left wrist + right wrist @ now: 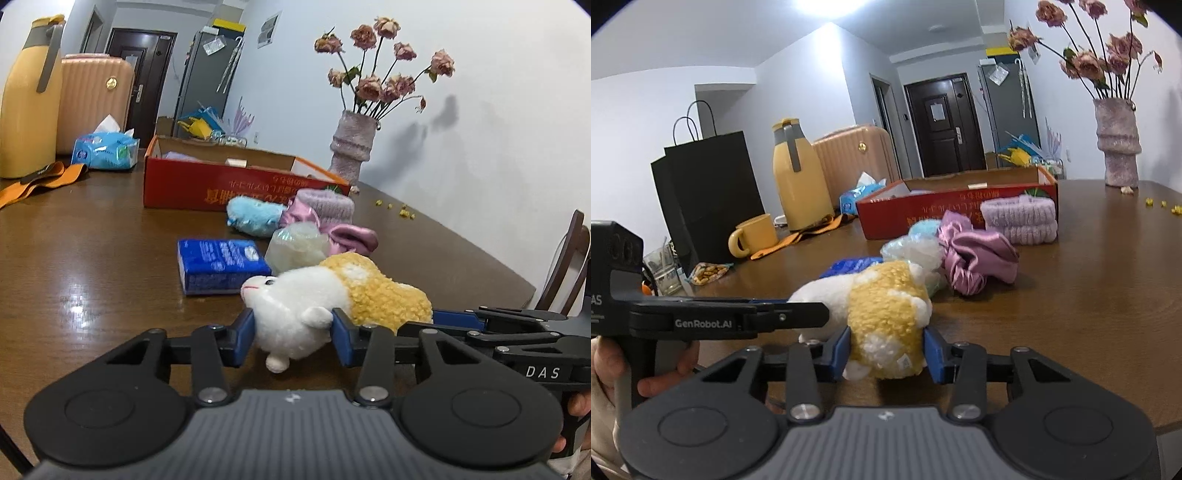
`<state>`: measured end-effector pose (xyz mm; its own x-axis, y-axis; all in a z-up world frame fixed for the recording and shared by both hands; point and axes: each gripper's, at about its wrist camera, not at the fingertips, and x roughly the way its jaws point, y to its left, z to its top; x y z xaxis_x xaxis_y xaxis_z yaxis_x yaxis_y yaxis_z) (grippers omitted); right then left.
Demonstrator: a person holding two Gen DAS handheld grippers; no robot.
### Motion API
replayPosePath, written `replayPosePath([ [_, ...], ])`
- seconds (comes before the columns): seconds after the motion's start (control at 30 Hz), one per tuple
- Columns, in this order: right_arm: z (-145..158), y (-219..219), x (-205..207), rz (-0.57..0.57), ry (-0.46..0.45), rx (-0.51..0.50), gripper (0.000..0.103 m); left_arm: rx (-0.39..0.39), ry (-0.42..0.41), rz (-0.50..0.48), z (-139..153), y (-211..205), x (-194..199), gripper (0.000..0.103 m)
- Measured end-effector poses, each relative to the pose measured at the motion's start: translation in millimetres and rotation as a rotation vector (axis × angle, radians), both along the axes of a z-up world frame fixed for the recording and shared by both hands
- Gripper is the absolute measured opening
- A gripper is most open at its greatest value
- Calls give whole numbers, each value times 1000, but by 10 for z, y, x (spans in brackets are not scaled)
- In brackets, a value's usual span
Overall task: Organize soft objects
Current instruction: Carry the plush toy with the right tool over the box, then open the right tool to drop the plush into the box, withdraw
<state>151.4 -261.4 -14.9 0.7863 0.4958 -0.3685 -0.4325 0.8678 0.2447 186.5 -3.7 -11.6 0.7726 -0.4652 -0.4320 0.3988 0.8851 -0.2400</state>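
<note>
A white and yellow plush toy (pixel 295 291) lies on the brown table, with both grippers on it. My left gripper (pixel 293 325) is shut on its white head end, the blue pads pressing into the fur. My right gripper (pixel 886 347) is shut on the yellow rear of the plush toy (pixel 886 306). Behind it lie a blue tissue pack (pixel 221 264), a pale translucent puff (pixel 299 247), a blue fluffy toy (pixel 255 216), a pink satin scrunchie (pixel 979 258) and a lilac knitted band (pixel 1019 218). An open red cardboard box (pixel 221 184) stands further back.
A vase of dried roses (pixel 349 147) stands by the wall. At the far left are a yellow jug (pixel 29 99), a tissue packet (pixel 105 149) and an orange strap (pixel 40 181). A yellow mug (pixel 753 234) and a black paper bag (pixel 705 195) stand left; a chair (pixel 565 266) stands right.
</note>
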Motion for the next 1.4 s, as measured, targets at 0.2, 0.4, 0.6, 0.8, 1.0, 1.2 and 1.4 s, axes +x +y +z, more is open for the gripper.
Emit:
replayPosePath([
  [0.2, 240, -78, 90, -20, -52, 18, 41, -28, -63, -39, 326, -50, 218, 44],
  [0.4, 778, -252, 755, -78, -92, 0, 40, -4, -126, -143, 900, -301, 1193, 44],
  [0.6, 1062, -435, 2107, -141, -11, -45, 40, 29, -1, -181, 1019, -660, 2717, 43],
  [0.8, 841, -592, 3297, -160, 153, -45, 38, 110, 117, -170, 744, -928, 3698, 43],
  [1.0, 651, -499, 3681, -187, 217, -172, 40, 169, 249, -193, 473, -1113, 4117, 43],
  [1.2, 711, -461, 3513, -190, 185, -210, 61, 230, 276, -187, 319, -1227, 4080, 44],
  [1.4, 1094, -493, 3260, -225, 110, -212, 64, 227, 197, -155, 706, -1082, 3751, 46],
])
